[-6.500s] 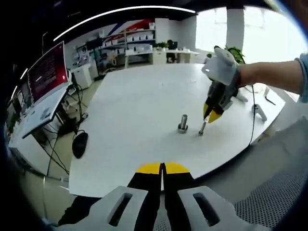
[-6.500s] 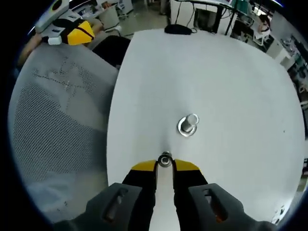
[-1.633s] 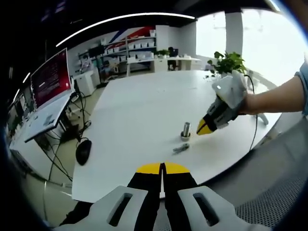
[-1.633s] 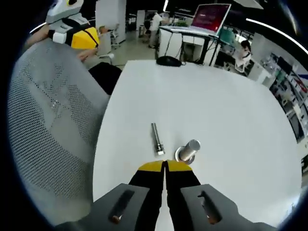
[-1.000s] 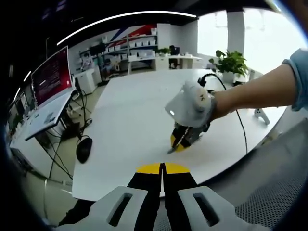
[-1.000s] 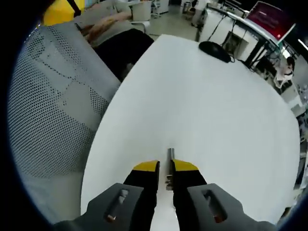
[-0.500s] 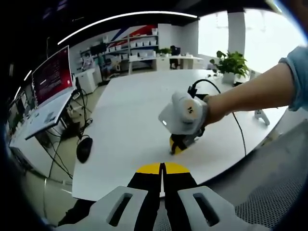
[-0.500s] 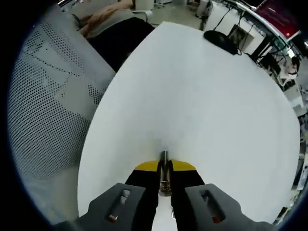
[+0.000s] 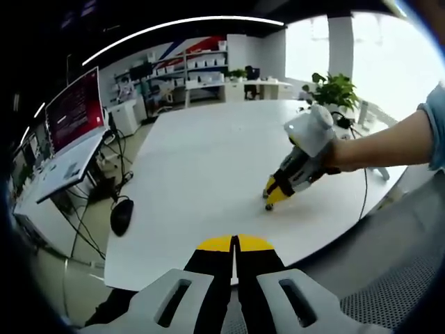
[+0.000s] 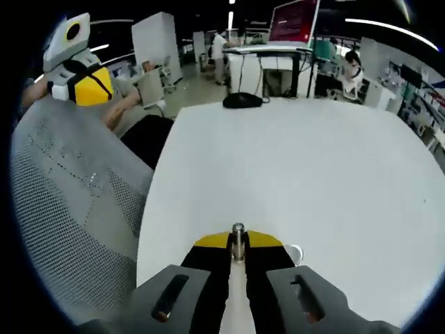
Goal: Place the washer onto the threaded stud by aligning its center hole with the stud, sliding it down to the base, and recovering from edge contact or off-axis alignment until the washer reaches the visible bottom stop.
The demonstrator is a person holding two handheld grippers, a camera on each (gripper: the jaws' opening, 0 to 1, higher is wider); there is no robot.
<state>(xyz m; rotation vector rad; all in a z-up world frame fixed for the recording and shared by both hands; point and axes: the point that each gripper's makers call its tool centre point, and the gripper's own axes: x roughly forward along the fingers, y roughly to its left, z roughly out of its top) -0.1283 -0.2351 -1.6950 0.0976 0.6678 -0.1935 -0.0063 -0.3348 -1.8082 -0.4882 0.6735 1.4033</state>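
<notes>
My right gripper (image 10: 238, 245) has its yellow-tipped jaws closed on a small threaded stud (image 10: 238, 240), pinched between the tips with its round end poking just past them; the stud points forward along the jaws, over the near part of the white table (image 10: 313, 160); just right of my jaw tips a bit of bright metal, the washer (image 10: 295, 252) on its base as far as I can tell, peeks out from behind the right jaw, touching or nearly touching it in the picture, mostly hidden; further out a dark computer mouse (image 10: 243, 100) lies at the table's far edge; a grey mesh chair back (image 10: 76, 209) sits left of the table; my left gripper (image 10: 78, 69) shows at upper left, well apart from the stud.

In the left gripper view my left gripper (image 9: 235, 243) has its jaws pressed together with nothing between them, held off the near table edge (image 9: 208, 174); ahead and to the right the right gripper (image 9: 277, 191) angles down over the table, a hand (image 9: 341, 149) behind it, a small metal piece at its tips just above the surface; a red monitor (image 9: 69, 108) stands on a desk at far left, a potted plant (image 9: 334, 90) beyond the table.
</notes>
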